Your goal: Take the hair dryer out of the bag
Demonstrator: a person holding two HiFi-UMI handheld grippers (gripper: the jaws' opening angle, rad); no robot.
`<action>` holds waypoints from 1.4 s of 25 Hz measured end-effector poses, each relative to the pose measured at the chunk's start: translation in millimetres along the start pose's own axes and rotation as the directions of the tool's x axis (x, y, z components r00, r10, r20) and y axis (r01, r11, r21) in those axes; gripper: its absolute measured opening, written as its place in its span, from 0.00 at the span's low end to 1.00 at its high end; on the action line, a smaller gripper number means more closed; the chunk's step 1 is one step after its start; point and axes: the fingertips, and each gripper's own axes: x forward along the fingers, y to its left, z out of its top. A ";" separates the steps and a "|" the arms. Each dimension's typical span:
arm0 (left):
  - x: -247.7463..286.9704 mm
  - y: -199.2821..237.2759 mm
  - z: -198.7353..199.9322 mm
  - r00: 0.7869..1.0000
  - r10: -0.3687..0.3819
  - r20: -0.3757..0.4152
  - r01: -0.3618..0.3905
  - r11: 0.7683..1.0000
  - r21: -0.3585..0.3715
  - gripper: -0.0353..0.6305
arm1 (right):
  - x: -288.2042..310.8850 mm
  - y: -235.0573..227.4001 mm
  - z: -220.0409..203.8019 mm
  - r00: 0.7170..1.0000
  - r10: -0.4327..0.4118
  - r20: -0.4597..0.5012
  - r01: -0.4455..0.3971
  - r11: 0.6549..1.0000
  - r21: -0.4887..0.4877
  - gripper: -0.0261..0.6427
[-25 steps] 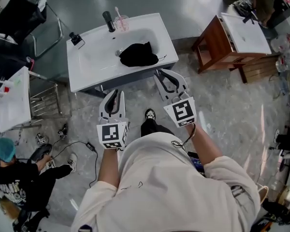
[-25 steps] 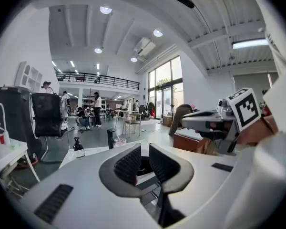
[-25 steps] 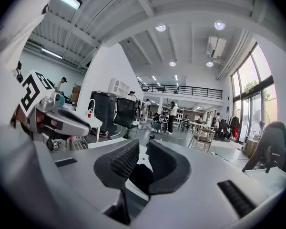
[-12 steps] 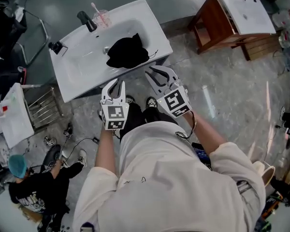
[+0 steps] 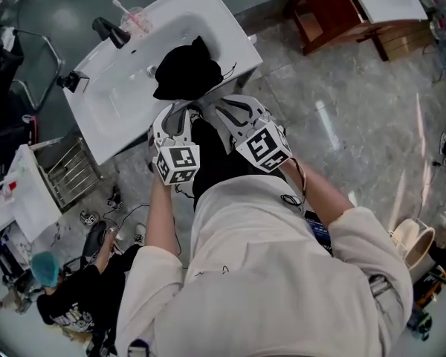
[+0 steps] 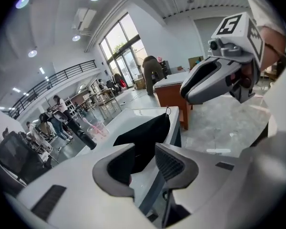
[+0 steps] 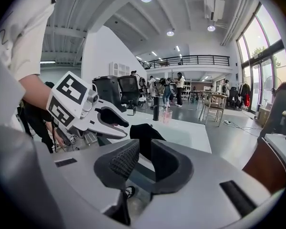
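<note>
A black cloth bag (image 5: 184, 71) lies slumped in the white basin (image 5: 126, 99); no hair dryer shows. My left gripper (image 5: 180, 110) hangs just in front of the bag at the basin's near edge. Its jaws are opening with nothing between them. In the left gripper view the bag (image 6: 148, 133) sits straight beyond the left gripper (image 6: 145, 149). My right gripper (image 5: 223, 104) is beside it, slightly right of the bag, its jaws a narrow gap apart and empty. The right gripper view shows the bag (image 7: 142, 131) past the right gripper (image 7: 144, 149).
A black faucet (image 5: 108, 30) and a clear cup with a toothbrush (image 5: 134, 19) stand at the basin's far rim. A wooden table (image 5: 331, 10) is at the right, a wire rack (image 5: 67, 171) at the left. A crouching person (image 5: 70, 307) is at lower left.
Both grippers have moved down and forward from in front of the basin to its near edge by the bag. The left jaws have widened.
</note>
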 end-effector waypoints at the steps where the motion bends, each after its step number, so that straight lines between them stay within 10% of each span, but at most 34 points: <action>1: 4.4 2.2 0.1 1.000 0.004 -0.011 -0.003 0.999 0.042 0.29 | 0.4 1.4 -0.6 1.000 0.002 -0.002 -0.002 1.000 0.002 0.12; 7: 24.2 4.7 1.5 0.997 0.050 -0.062 -0.018 0.895 0.446 0.49 | 6.1 1.4 -6.3 1.000 -0.003 -0.027 0.004 1.000 0.024 0.12; 18: 58.5 1.4 6.0 0.995 0.002 -0.097 0.057 0.795 0.604 0.49 | 20.3 -10.2 -15.6 0.997 -0.024 -0.069 0.029 0.997 0.076 0.12; 29: 61.6 26.2 34.0 0.989 -0.139 -0.054 0.149 0.937 0.316 0.12 | 31.8 -19.9 -11.8 0.995 -0.032 -0.092 0.041 0.995 0.090 0.12; 35: 61.7 34.4 51.3 0.955 -0.292 -0.053 0.297 0.933 0.205 0.12 | 40.3 -21.0 -6.4 0.994 -0.030 -0.105 0.040 0.995 0.095 0.12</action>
